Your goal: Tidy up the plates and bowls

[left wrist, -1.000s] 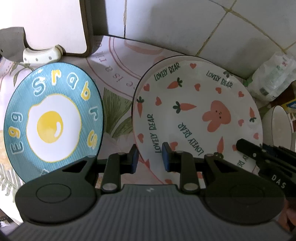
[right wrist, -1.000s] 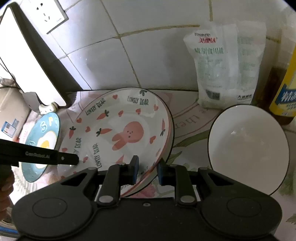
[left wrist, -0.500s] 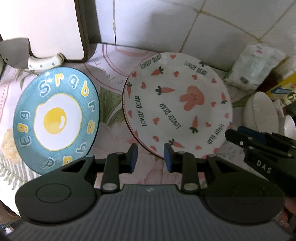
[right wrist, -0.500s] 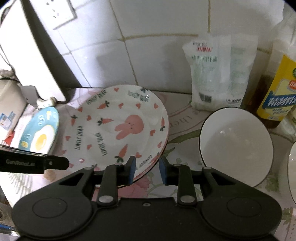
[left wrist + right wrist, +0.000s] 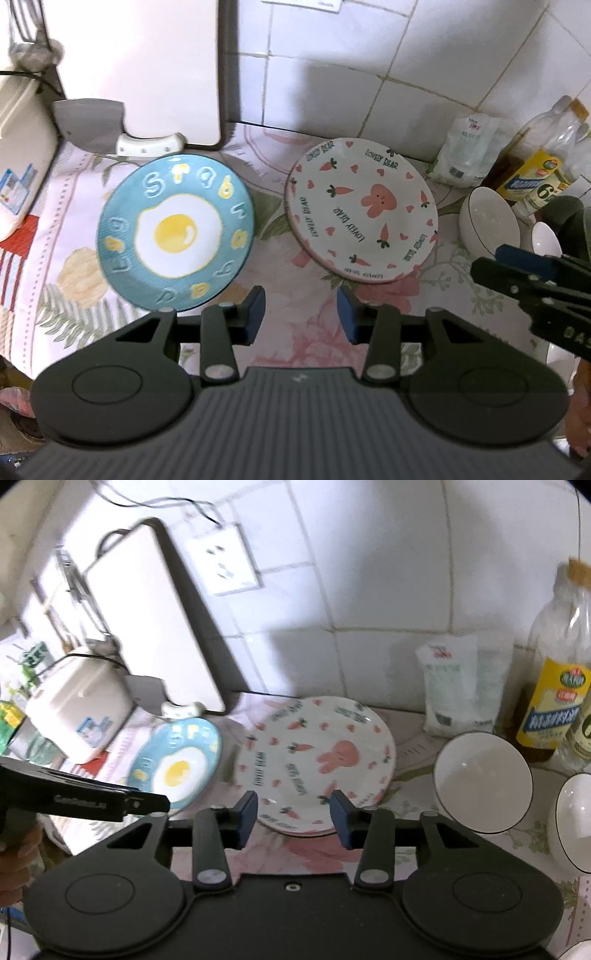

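A blue plate with a fried-egg picture (image 5: pixel 175 232) lies flat on the flowered cloth at the left. A white plate with a pink rabbit and carrots (image 5: pixel 362 210) rests to its right on another plate, whose pink rim shows beneath. A white bowl (image 5: pixel 487 221) stands right of it, and a second white bowl (image 5: pixel 574 819) shows at the right edge. My left gripper (image 5: pixel 301 314) is open and empty, above the cloth in front of both plates. My right gripper (image 5: pixel 293 814) is open and empty, just in front of the rabbit plate (image 5: pixel 317 760). The blue plate (image 5: pixel 177 760) lies to its left.
A white cutting board (image 5: pixel 147 70) leans on the tiled wall behind the blue plate, a cleaver (image 5: pixel 110 125) at its foot. A white appliance (image 5: pixel 77 705) stands far left. A white bag (image 5: pixel 461 686) and oil bottles (image 5: pixel 557 686) stand at the back right.
Both grippers have pulled back and up from the rabbit plate and opened wider. The rabbit plate now lies lower on the plate beneath it.
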The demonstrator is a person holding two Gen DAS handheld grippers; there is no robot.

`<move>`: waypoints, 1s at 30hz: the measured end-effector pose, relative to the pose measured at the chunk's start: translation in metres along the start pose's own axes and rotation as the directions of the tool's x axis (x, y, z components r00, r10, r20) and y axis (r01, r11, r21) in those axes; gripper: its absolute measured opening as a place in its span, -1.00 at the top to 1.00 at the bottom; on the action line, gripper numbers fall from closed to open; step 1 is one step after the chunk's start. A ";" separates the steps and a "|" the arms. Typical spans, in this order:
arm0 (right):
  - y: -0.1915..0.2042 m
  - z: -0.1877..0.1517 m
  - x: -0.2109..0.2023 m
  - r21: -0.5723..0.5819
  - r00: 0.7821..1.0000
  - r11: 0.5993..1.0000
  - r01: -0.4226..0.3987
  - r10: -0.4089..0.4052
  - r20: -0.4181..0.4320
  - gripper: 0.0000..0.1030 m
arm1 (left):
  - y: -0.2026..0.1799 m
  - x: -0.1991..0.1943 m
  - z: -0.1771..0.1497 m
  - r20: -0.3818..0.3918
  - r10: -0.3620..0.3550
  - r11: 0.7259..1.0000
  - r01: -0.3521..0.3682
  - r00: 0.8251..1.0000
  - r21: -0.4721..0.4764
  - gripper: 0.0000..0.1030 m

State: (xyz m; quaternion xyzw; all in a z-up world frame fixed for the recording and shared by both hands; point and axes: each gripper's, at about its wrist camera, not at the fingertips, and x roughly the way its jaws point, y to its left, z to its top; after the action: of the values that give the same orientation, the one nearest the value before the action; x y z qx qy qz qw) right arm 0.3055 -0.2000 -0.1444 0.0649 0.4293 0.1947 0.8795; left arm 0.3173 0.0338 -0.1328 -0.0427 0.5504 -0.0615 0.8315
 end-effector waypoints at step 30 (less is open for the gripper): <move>0.142 -0.024 0.028 -0.129 0.989 0.986 -0.103 0.115 0.093 -0.43 | 0.140 -0.031 -0.039 0.029 0.120 0.993 -0.119 0.992 -0.016 -0.36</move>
State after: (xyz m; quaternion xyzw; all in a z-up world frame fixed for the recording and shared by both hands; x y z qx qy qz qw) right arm 0.2614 -0.0605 -0.1395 0.0434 0.3676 0.2654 0.8903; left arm 0.2774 0.1767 -0.1390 -0.0166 0.5399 -0.0070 0.8415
